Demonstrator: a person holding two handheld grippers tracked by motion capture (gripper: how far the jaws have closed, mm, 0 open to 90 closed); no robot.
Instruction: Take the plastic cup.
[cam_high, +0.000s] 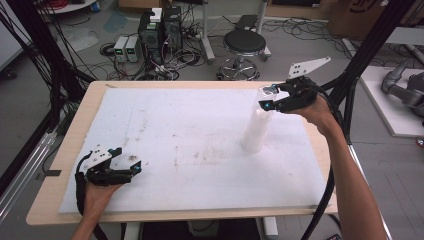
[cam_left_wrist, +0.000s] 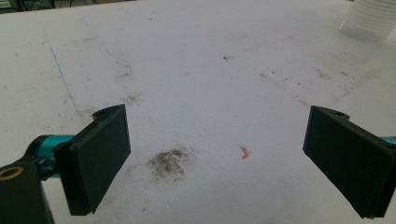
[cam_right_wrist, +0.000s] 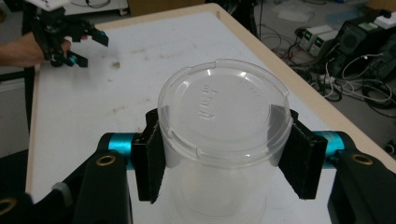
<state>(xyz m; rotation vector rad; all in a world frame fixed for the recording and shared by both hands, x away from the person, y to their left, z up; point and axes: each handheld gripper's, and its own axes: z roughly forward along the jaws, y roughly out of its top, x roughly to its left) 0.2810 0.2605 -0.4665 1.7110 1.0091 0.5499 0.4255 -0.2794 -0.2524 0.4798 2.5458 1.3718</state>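
A tall stack of clear plastic cups (cam_high: 255, 130) stands upside down on the white foam board (cam_high: 175, 125), right of centre. My right gripper (cam_high: 268, 98) is at the top of the stack, shut on the topmost clear cup (cam_right_wrist: 224, 112); its black pads (cam_right_wrist: 150, 154) press both sides just under the cup's base. My left gripper (cam_high: 129, 159) rests near the board's front left corner, jaws wide open with nothing between them (cam_left_wrist: 215, 158). The stack's lower part (cam_left_wrist: 371, 18) sits far off in the left gripper view. The left gripper (cam_right_wrist: 88, 44) also appears far back in the right gripper view.
The board covers a wooden table (cam_high: 75, 130). A dark smudge (cam_left_wrist: 170, 161) and a tiny orange scrap (cam_left_wrist: 244, 152) lie between the left jaws. Beyond the table are a stool (cam_high: 244, 44), electronic boxes (cam_high: 160, 30) with cables, and black frame poles (cam_high: 360, 65) at the right.
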